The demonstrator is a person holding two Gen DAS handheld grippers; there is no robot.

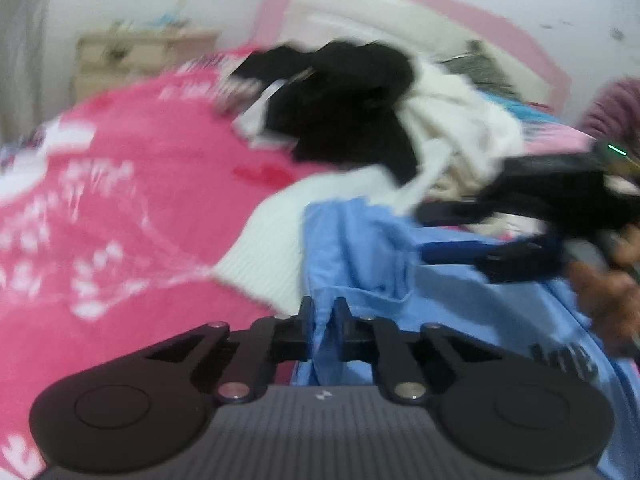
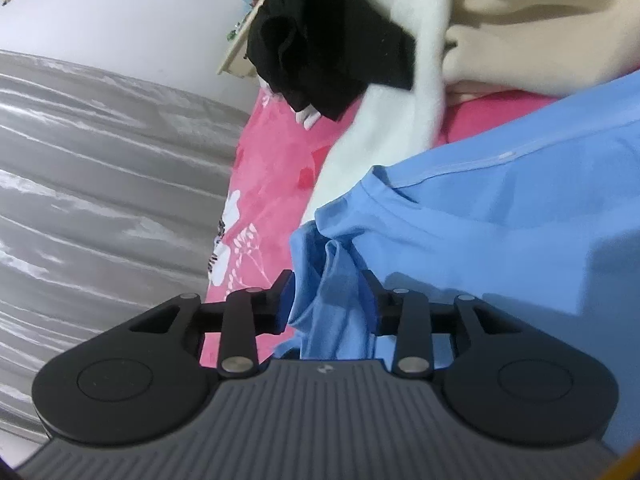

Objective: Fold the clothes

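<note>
Claws (image 1: 323,312) (image 2: 329,286) — left pinching blue shirt (image 1: 360,240), right parted around it.

A shirt (image 1: 360,248) lies on the blanket (image 1: 120,200), a clothes pile (image 1: 400,120) behind it.

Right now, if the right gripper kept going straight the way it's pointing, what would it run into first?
The right gripper already has the blue garment bunched between its fingers, so it would push into that first. Beyond lie the white garment and the black one; depth is unclear.
</note>
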